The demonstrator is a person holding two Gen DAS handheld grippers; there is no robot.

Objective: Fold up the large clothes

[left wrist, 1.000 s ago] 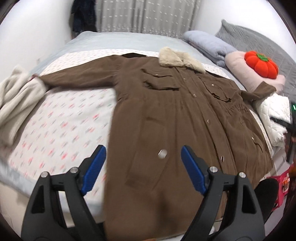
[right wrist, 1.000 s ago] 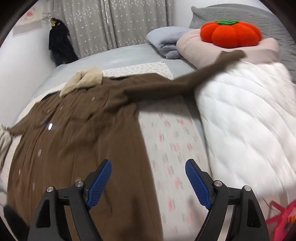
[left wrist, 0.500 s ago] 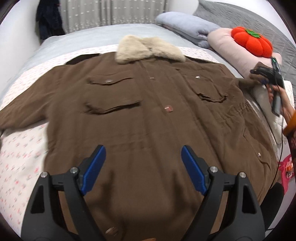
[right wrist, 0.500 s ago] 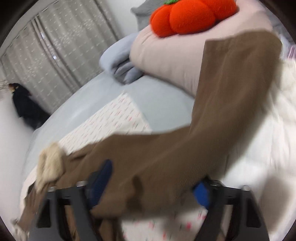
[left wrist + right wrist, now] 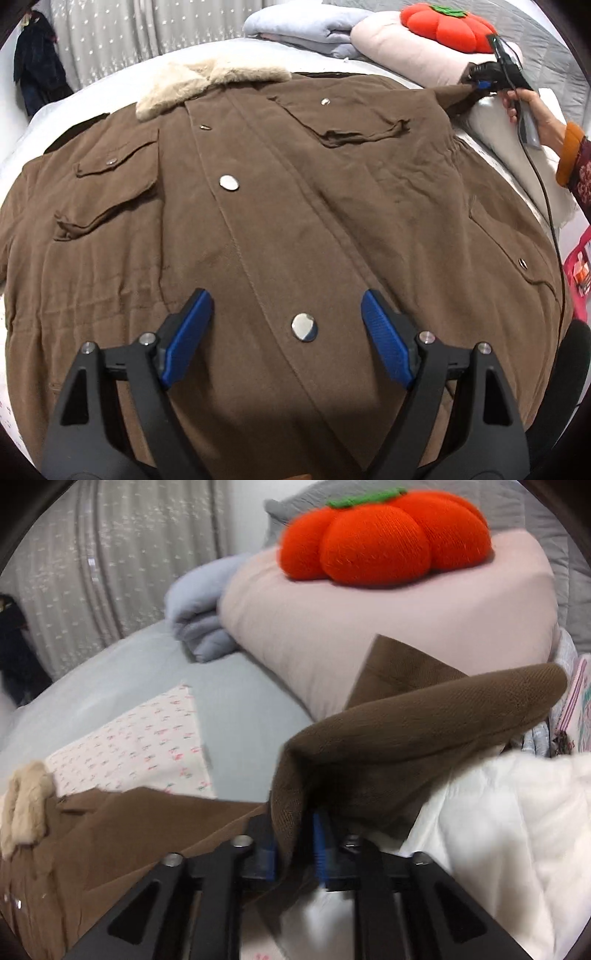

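Two grippers work over a brown coat [image 5: 295,221] spread front-up across the bed [image 5: 122,686], its pale fur collar [image 5: 207,85] at the far end near the curtain [image 5: 129,33]. The left gripper [image 5: 286,341] hangs over the coat's lower front with its blue pads [image 5: 186,339] wide apart and nothing between them; a silver snap button [image 5: 304,327] shows in the gap. At the far right, the right gripper [image 5: 295,843] has the coat's sleeve [image 5: 406,731] pinched between narrow jaws that have just been opening a little, the cloth draping over them. A hand [image 5: 532,110] with an orange cuff carries that tool. Beyond the sleeve, an orange pumpkin cushion [image 5: 380,539] sits on a pink pillow [image 5: 369,627], with a folded blue blanket [image 5: 203,609] to its left and a white quilt [image 5: 517,830] on the near right.
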